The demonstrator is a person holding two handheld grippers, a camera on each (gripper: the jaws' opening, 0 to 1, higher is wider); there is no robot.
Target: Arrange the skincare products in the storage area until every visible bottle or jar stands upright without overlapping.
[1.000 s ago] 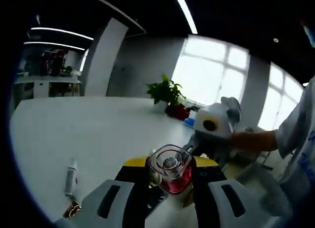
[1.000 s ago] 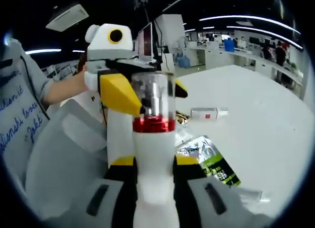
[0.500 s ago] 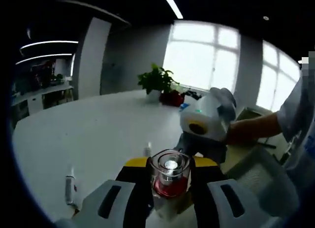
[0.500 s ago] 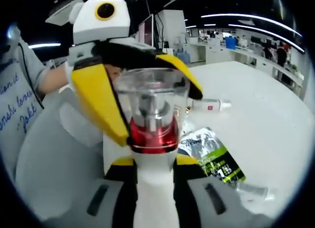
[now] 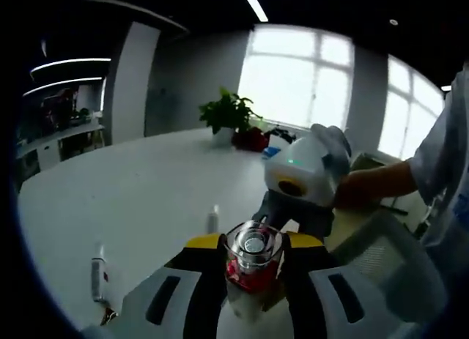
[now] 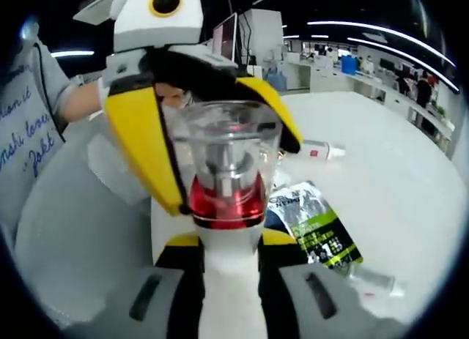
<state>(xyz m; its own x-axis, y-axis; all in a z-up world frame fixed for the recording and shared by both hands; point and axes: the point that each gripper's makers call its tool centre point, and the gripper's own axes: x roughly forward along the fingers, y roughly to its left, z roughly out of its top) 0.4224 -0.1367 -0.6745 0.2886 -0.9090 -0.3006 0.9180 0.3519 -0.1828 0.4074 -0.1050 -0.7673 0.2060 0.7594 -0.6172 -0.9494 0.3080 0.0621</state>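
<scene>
We take the white table as our landmark. Above it, both tools pinch one pump bottle: the left gripper has its yellow-tipped jaws pressed around the clear cap and red collar, while the right gripper clamps the white body lower down. In the left gripper view the same bottle sits between our left gripper's jaws, with the right gripper beyond it. On the table to the right of the bottle lie a green sachet and, farther back, a small tube on its side. We judge the handover should go slowly: keep the bottle vertical, release one grip only once the other is firm, then lower it onto bare tabletop apart from the sachet.
</scene>
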